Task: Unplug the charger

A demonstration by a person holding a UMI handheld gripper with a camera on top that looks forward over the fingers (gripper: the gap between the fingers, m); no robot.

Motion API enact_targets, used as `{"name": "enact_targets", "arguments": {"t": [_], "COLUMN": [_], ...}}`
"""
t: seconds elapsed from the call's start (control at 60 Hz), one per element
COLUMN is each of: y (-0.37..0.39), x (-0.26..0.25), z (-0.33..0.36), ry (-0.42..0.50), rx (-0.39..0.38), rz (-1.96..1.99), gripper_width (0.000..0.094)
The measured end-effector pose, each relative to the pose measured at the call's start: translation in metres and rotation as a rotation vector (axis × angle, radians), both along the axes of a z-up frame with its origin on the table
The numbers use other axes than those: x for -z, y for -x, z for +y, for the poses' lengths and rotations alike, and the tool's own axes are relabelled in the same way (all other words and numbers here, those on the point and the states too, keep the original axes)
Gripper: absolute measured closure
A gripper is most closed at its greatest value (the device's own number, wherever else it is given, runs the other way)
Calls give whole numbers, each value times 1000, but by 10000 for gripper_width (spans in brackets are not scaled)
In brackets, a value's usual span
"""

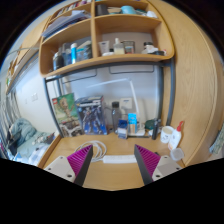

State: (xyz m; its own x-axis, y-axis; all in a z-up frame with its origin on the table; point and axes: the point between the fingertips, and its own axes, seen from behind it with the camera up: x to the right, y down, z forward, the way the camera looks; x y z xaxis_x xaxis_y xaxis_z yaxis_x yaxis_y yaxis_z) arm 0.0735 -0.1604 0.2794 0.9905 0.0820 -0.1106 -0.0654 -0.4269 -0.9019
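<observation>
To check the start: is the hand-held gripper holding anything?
No, the hand-held gripper is open, with only bare desk between its fingers.

Wooden desk (112, 172) crowded with bottles (122, 127) — shelves (105, 62) above hold more clutter

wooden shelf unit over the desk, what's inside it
The wooden shelf unit holds bottles and small containers on its lower shelf, more items above; their labels are unreadable. The open gripper hovers over the desk.

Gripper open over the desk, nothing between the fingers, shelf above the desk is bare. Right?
Not quite. The gripper view shows the shelf above the desk crowded with bottles and other items, not bare. The rest holds: the gripper is open over the desk, with nothing between its fingers.
</observation>
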Motion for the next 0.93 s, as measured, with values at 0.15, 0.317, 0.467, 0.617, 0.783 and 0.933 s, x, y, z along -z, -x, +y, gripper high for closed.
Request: {"name": "enact_targets", "arguments": {"t": [0.15, 0.317, 0.467, 0.617, 0.783, 0.933], "y": [52, 80, 89, 83, 79, 78], "x": [29, 41, 42, 47, 50, 52], "z": [-47, -76, -86, -89, -91, -91], "ry": [38, 44, 41, 43, 49, 51], "rx": [-67, -88, -93, -80, -62, -50], "rz": [-29, -56, -58, -80, -81, -79], "gripper_width": [98, 84, 85, 95, 95, 94]}}
